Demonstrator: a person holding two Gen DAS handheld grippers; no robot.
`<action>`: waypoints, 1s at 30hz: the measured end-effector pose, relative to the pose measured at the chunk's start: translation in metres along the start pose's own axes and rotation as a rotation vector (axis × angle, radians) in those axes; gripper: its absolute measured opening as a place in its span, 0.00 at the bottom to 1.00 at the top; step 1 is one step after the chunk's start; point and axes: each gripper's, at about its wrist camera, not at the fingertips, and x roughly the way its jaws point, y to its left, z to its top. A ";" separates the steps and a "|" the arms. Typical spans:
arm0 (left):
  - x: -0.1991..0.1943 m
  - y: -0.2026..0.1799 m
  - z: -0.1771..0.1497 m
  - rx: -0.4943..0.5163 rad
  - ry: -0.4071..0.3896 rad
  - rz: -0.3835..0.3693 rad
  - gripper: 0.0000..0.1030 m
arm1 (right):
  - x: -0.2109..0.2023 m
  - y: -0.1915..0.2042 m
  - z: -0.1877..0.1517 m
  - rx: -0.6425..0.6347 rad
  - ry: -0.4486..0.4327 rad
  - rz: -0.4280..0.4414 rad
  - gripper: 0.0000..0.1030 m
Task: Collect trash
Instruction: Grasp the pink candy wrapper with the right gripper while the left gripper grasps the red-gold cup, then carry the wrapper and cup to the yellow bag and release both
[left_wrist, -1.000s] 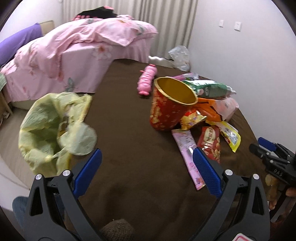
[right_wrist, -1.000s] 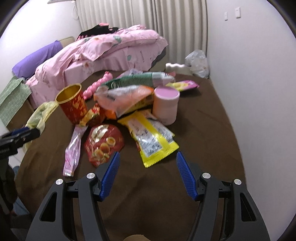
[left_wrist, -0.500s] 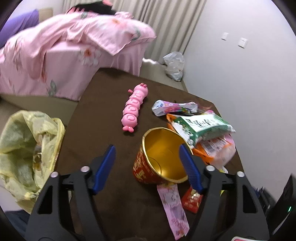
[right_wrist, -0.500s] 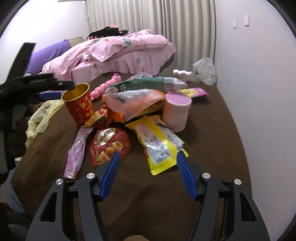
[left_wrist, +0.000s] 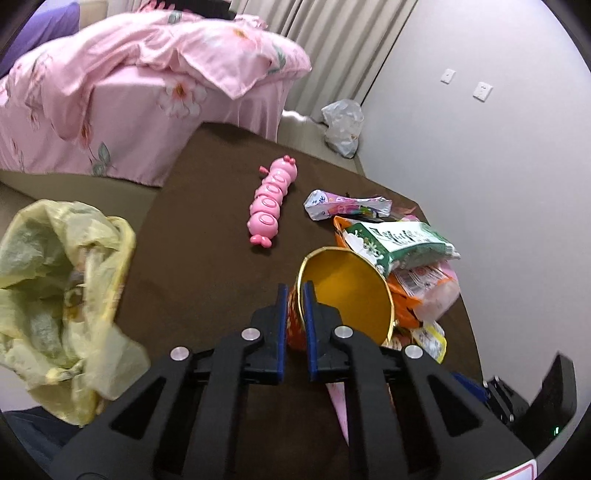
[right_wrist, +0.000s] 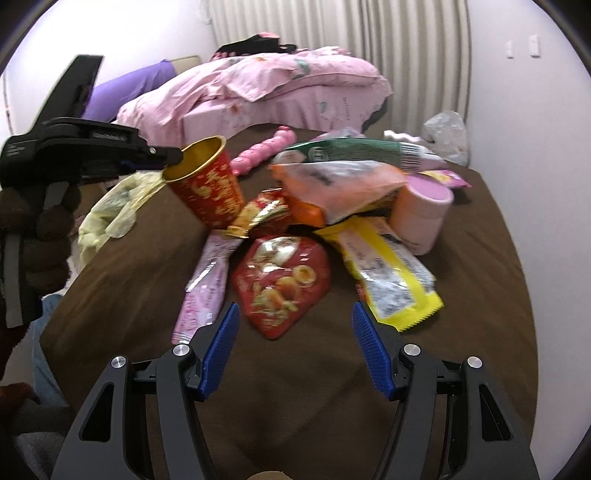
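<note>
Cup (left_wrist: 343, 291) wall pinched between left fingers (left_wrist: 282, 314) — tilted.

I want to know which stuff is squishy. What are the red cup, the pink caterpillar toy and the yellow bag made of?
The red cup looks like printed paper with a shiny gold lining; its wall bends in the left gripper. The pink caterpillar toy looks like hard glossy plastic, with bright highlights. The yellow bag looks like thin, crinkly, see-through plastic film.
</note>
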 end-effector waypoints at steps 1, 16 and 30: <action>-0.009 0.000 -0.004 0.017 -0.013 0.006 0.06 | 0.002 0.004 0.001 -0.013 0.002 0.006 0.56; -0.037 0.024 -0.031 -0.026 -0.037 0.000 0.24 | 0.032 0.053 0.007 -0.070 0.094 0.194 0.41; -0.032 0.023 -0.035 -0.035 -0.041 -0.049 0.49 | -0.004 0.017 -0.002 -0.059 0.045 0.244 0.17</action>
